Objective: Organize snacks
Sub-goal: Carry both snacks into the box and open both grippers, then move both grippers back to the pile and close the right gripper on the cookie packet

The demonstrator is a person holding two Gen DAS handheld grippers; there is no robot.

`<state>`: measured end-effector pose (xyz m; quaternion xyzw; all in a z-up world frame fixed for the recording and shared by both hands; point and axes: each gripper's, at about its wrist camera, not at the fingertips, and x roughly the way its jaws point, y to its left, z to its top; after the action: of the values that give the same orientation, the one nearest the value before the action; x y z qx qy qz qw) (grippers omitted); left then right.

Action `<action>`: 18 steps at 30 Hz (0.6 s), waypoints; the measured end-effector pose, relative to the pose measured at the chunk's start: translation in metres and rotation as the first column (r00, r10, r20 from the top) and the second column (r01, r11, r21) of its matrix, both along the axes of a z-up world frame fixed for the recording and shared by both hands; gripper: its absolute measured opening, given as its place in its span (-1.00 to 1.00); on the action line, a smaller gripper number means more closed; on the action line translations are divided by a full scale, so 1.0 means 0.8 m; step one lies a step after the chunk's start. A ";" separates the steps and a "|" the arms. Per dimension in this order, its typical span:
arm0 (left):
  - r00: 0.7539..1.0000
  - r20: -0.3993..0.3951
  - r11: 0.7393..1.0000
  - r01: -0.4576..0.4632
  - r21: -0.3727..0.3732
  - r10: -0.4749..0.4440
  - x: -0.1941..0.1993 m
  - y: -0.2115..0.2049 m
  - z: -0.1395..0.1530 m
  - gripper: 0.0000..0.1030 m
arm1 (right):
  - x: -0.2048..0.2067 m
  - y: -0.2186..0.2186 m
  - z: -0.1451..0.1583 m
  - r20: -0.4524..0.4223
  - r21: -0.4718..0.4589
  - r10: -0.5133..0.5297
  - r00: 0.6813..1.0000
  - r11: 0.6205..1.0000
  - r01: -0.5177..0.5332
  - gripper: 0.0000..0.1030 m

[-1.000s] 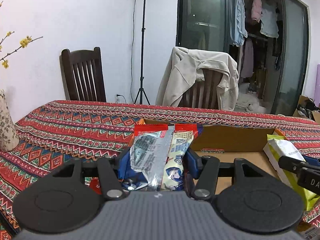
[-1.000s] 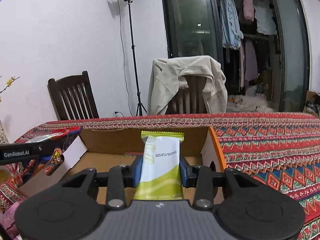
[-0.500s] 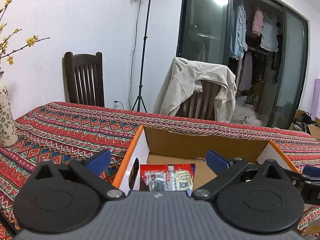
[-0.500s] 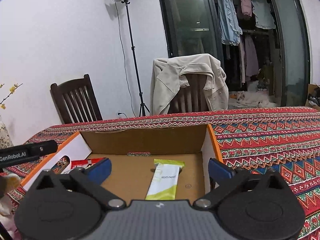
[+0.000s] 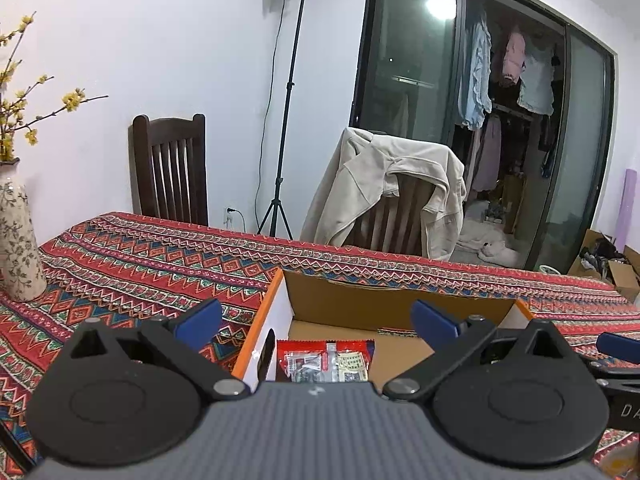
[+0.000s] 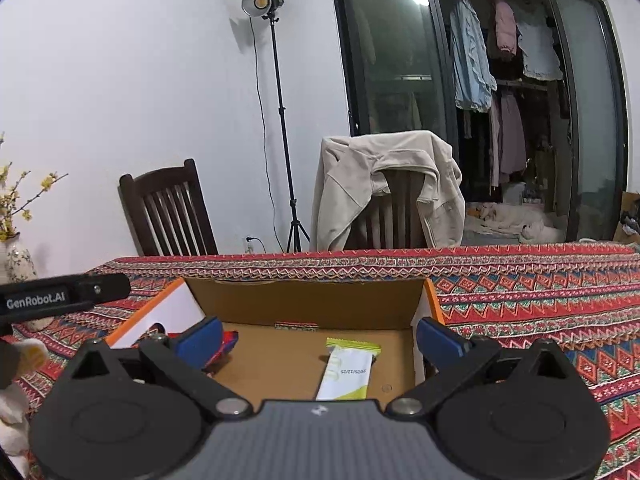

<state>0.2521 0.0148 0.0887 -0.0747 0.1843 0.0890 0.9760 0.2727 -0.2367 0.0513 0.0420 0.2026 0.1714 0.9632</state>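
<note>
With both snacks lying in the cardboard box [image 6: 304,300], left tongs [image 5: 316,322] and right tongs [image 6: 318,338] gape empty. Red packet [image 5: 326,362] lies left, green sachet [image 6: 346,372] right, likely sorted apart.

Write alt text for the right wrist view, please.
The open right gripper hangs over a cardboard box on a patterned tablecloth. A white and green packet lies flat on the box floor, nothing between the jaws. Behind stand two chairs, one draped with a beige jacket.
</note>
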 end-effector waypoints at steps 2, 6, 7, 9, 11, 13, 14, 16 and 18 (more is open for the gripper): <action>1.000 -0.003 1.000 -0.001 0.007 0.001 -0.010 -0.001 0.003 1.00 | -0.011 -0.002 0.005 0.006 -0.005 -0.002 1.000 1.000 0.002 1.00; 1.000 -0.018 1.000 0.006 -0.001 -0.006 -0.032 0.000 0.006 1.00 | -0.037 -0.007 0.010 0.009 -0.016 0.005 1.000 1.000 -0.005 1.00; 1.000 -0.021 1.000 0.007 -0.004 -0.007 -0.037 0.002 0.006 1.00 | -0.044 -0.008 0.011 0.009 -0.019 0.007 1.000 1.000 -0.007 1.00; 0.999 -0.030 1.000 0.011 -0.007 -0.011 -0.050 0.003 0.005 1.00 | -0.058 -0.009 0.011 0.010 -0.027 0.011 1.000 1.000 -0.011 1.00; 0.999 -0.037 1.000 0.012 -0.011 -0.013 -0.063 0.006 0.003 1.00 | -0.072 -0.011 0.009 0.010 -0.035 0.016 1.000 0.999 -0.015 1.00; 0.999 -0.043 1.000 0.015 -0.016 -0.016 -0.076 0.009 -0.001 1.00 | -0.087 -0.013 0.007 0.007 -0.037 0.021 1.000 0.999 -0.021 1.00; 0.999 -0.046 1.000 0.015 -0.019 -0.016 -0.083 0.011 -0.003 1.00 | -0.094 -0.014 0.006 0.006 -0.037 0.023 1.000 0.999 -0.023 1.00; 0.998 -0.052 1.000 0.016 -0.023 -0.017 -0.098 0.014 -0.007 1.00 | -0.108 -0.015 0.004 0.004 -0.041 0.028 1.000 0.999 -0.028 1.00; 0.998 -0.057 0.999 0.017 -0.028 -0.019 -0.111 0.017 -0.012 1.00 | -0.122 -0.016 0.001 0.004 -0.046 0.032 0.999 0.998 -0.032 1.00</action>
<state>0.1631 0.0282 0.0788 -0.0840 0.2141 0.0796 0.9699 0.1752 -0.2492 0.0520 0.0163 0.2050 0.1820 0.9616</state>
